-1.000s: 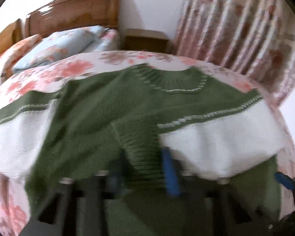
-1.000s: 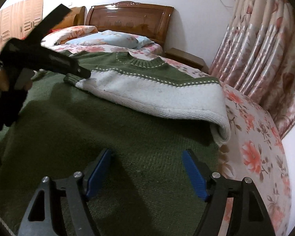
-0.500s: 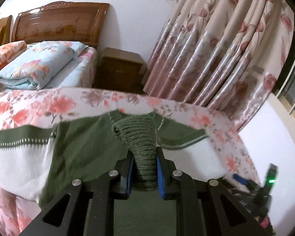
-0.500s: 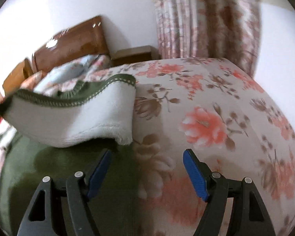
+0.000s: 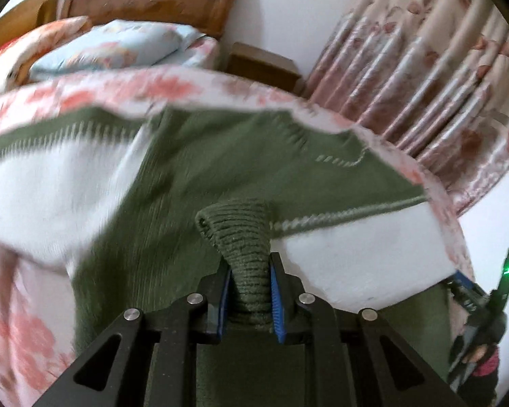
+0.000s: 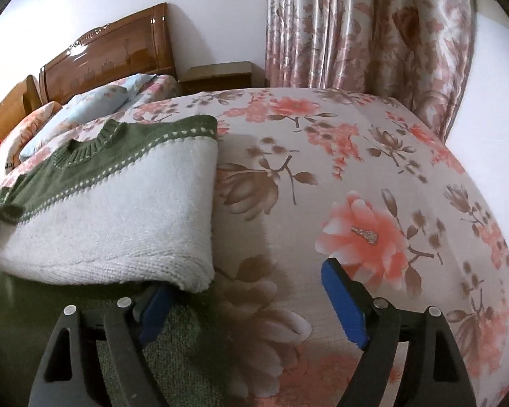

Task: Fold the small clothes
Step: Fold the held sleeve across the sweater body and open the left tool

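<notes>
A green and white knit sweater (image 5: 193, 183) lies spread on the floral bedspread (image 6: 356, 176). My left gripper (image 5: 249, 291) is shut on its green ribbed cuff (image 5: 241, 234) and holds the sleeve over the sweater's body. In the right wrist view the sweater (image 6: 112, 217) lies at the left, its white sleeve folded across the green body. My right gripper (image 6: 251, 308) is open and empty at the sweater's right edge; its left finger (image 6: 152, 312) sits just under the white fold, and its right finger is over the bedspread. It also shows at the left wrist view's right edge (image 5: 475, 302).
A wooden headboard (image 6: 112, 57) and pillows (image 5: 112, 47) are at the far end of the bed. A wooden nightstand (image 6: 217, 76) stands beside it. Floral curtains (image 6: 366, 27) hang at the right, past the bed's edge.
My left gripper, shut on the cuff, has carried the sleeve over the sweater's body. My right gripper has swung right, from over the green body to the sweater's right edge.
</notes>
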`<state>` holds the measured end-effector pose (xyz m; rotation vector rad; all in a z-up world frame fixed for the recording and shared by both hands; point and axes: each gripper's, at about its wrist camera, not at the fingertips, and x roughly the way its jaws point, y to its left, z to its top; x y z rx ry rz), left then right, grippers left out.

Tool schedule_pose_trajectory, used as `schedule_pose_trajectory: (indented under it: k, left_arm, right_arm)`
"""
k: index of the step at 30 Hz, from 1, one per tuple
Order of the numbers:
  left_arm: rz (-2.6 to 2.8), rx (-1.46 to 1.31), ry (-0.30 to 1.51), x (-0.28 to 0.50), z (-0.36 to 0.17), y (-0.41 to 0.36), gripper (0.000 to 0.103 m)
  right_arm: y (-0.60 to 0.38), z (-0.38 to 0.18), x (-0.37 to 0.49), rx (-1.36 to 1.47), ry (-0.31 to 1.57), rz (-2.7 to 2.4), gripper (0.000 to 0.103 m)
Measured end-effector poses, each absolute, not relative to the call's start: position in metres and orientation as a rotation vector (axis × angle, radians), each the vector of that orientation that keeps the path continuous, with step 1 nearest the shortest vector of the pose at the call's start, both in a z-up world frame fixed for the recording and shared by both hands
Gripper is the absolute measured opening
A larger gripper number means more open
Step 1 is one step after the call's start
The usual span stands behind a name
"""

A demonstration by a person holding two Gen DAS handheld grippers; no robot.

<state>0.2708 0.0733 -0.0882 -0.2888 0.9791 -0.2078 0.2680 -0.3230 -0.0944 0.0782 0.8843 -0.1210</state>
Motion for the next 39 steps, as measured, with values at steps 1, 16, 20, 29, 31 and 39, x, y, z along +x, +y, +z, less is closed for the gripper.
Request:
schedule_pose_trajectory:
  k: [1,16,20,29,31,39]
  left_arm:
    - [-0.206,-0.29,0.957,0.267,-0.089,0.074,0.02]
    - [-0.007,-0.103,0.704,0.24,-0.016,0.034,0.041]
    - [-0.164,-0.08,0.828,0.276,-0.04,0.006,0.047]
    - [-0.243,0.009,0.866,0.273,-0.087,0.005,0.051]
    - [-0.257,-0.016,0.865,0.275,-0.087,0.005,0.057]
    - [-0.257,0.035,0.866,0.278,-0.088,-0.005,0.064]
  right_arm:
    - [-0.324,-0.095,0.268,0.081,0.885,-0.119,0.103]
    - [-0.326,-0.098,0.27,0.089,0.894,-0.116,0.103]
    - [-0.327,-0.098,0.269,0.095,0.893,-0.109,0.103]
    - [-0.343,-0.077,0.226,0.169,0.766,0.019,0.103]
    - [-0.348,-0.065,0.226,0.168,0.711,0.02,0.103]
    - [-0.313,-0.05,0.33,0.067,0.74,0.163,0.103]
